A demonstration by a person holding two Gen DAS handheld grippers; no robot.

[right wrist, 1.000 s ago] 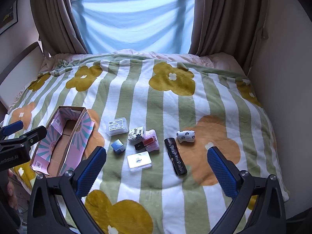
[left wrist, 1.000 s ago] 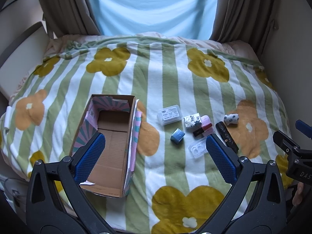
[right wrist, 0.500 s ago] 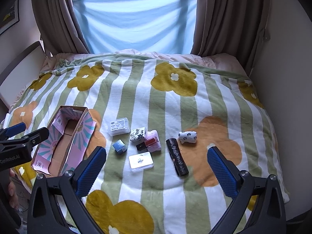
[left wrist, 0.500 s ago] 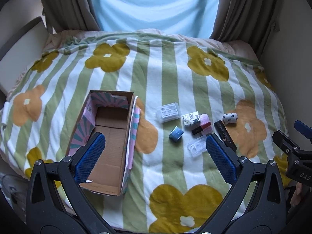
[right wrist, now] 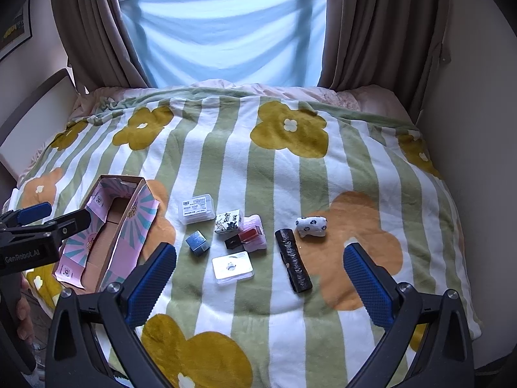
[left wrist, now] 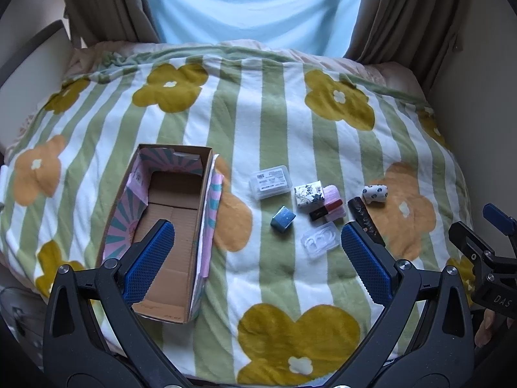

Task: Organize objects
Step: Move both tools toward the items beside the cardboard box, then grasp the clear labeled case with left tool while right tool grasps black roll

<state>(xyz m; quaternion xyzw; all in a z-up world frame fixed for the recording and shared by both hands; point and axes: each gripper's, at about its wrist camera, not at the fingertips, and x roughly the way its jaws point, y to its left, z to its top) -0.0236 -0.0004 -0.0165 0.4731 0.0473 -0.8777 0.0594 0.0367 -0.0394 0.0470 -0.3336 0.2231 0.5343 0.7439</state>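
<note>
Your left tongs (left wrist: 255, 245) and right tongs (right wrist: 258, 271) both gape wide and empty above the bed (right wrist: 290, 168), the cardboard box (left wrist: 181, 161) beside small items.

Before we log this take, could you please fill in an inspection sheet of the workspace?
Surface: striped flower blanket over a bed.
Job's things: open cardboard box, empty; beside it a clear labelled case, blue cube, patterned box, pink and red packet, flat clear case, black bar, spotted white pouch.
Clutter: nothing seen.
Grippers: left gripper and right gripper both open, holding nothing.
Cables: nothing seen.
Surroundings: brown curtains, blue sheet over the window.
</note>
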